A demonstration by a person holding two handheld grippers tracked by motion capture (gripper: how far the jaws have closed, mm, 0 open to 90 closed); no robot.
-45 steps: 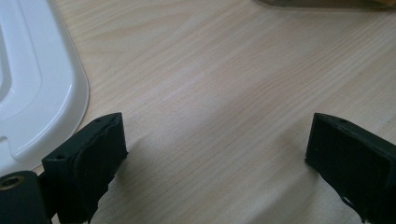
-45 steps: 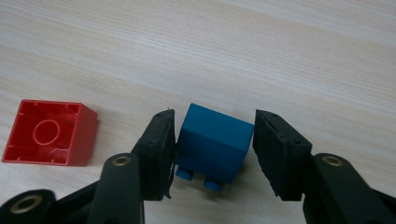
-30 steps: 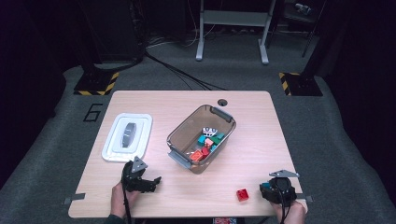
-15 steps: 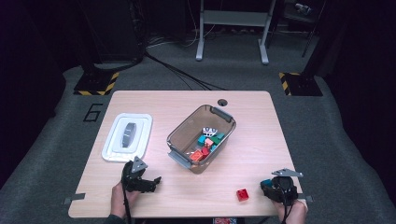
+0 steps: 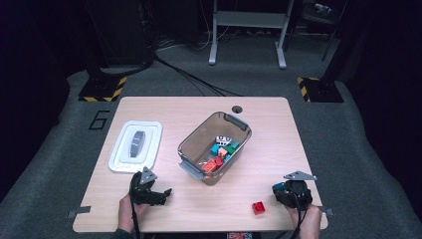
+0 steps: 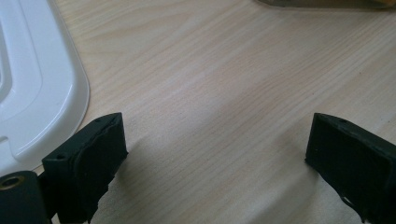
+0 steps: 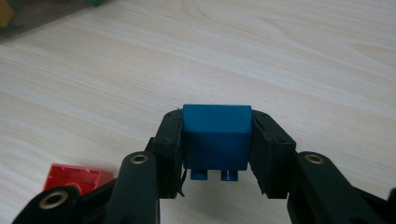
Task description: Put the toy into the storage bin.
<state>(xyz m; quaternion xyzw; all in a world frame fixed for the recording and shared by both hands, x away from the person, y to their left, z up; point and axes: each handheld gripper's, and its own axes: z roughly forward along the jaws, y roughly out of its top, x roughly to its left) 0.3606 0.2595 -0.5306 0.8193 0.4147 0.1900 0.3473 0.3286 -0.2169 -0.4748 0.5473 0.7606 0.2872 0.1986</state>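
Note:
My right gripper (image 7: 215, 156) is shut on a blue brick (image 7: 215, 133), its pads pressing both sides; the jaws have just been closing on it. In the high view this right gripper (image 5: 279, 191) sits at the table's front right corner, held by a hand. A red brick (image 5: 258, 207) lies on the table just left of it, also seen as the red brick (image 7: 74, 178) beside the left jaw. My left gripper (image 5: 161, 194) rests near the front left, jaws wide apart. The left gripper (image 6: 215, 149) stands open over bare wood.
A clear bin (image 5: 191, 144) with several coloured bricks stands mid-table, turned at an angle. Its white lid (image 5: 135, 146) lies flat at the left, with the lid's edge (image 6: 32, 93) close to my left jaw. A cable hole (image 5: 236, 108) sits at the far edge.
The right gripper has edged slightly away from the table's front edge with the blue brick in it. The left gripper and the red brick have kept still.

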